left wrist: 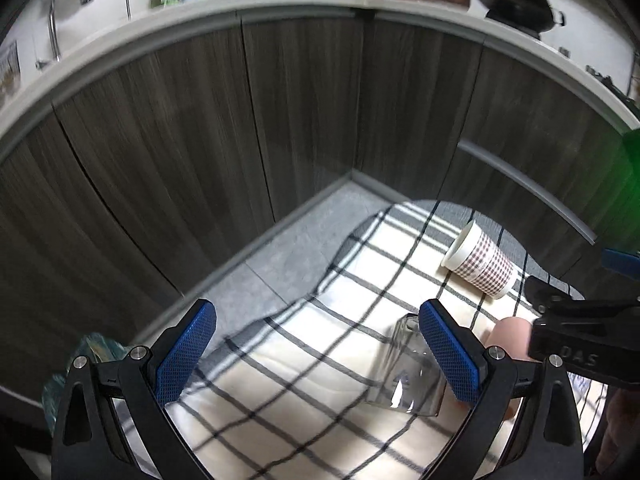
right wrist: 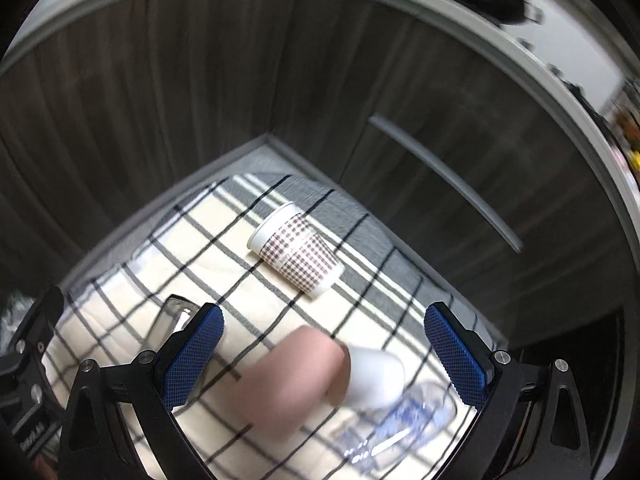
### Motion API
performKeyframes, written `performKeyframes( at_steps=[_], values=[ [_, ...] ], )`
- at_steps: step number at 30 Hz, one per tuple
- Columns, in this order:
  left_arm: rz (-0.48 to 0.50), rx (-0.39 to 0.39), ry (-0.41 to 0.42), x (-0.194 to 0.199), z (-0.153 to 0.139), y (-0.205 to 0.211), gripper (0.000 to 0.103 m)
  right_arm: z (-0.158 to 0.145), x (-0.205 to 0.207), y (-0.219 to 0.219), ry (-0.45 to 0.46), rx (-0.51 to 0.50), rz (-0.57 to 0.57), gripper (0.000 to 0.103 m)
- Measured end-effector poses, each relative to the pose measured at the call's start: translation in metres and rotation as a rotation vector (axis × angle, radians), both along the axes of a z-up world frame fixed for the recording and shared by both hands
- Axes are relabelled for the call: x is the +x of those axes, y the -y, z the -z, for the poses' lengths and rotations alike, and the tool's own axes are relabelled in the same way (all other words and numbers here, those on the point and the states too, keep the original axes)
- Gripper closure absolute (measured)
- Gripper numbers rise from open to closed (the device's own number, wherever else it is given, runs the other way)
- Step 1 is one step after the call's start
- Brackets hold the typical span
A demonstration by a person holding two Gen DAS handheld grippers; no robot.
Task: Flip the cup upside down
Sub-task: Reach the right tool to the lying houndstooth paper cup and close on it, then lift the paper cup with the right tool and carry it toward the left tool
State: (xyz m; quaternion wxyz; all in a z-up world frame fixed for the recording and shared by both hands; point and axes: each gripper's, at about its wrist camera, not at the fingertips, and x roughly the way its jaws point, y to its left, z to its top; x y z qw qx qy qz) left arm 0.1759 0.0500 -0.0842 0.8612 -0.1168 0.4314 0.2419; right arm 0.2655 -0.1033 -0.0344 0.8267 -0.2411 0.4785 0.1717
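Observation:
A paper cup [right wrist: 296, 256] with a red-checked pattern lies on its side on the checked cloth [right wrist: 132, 280], mouth toward the lower right. It also shows in the left wrist view [left wrist: 480, 260] at the far right. My right gripper [right wrist: 324, 348] is open and empty, held above the cloth nearer than the cup. My left gripper [left wrist: 316, 344] is open and empty, well left of the cup. A pink and white bottle [right wrist: 316, 376] lies between the right gripper's fingers.
A clear glass [left wrist: 408, 364] stands by the left gripper's right finger. A clear plastic bottle [right wrist: 400, 428] lies at the lower right. Dark wood cabinets [left wrist: 200, 140] close the corner behind the cloth, with grey floor [left wrist: 288, 248] below. The counter above holds kitchenware.

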Motion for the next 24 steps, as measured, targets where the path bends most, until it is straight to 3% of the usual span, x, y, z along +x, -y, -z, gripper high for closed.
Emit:
performKeyframes(
  at_steps=[5,13,20,24],
  values=[
    [0.019,-0.067,-0.061,0.022,0.023,0.003,0.000,0.031,0.032,-0.015,-0.072,-0.065,-0.065,0.006],
    [0.016,-0.088,-0.118,0.043,0.042,0.009,0.000,0.077,0.069,-0.036,-0.180,-0.157,-0.145,0.015],
    [0.010,-0.112,-0.135,0.056,0.051,0.007,0.000,0.108,0.080,-0.059,-0.204,-0.250,-0.218,0.019],
    [0.004,-0.119,-0.136,0.060,0.054,0.004,0.000,0.119,0.086,-0.067,-0.200,-0.273,-0.234,0.027]
  ],
)
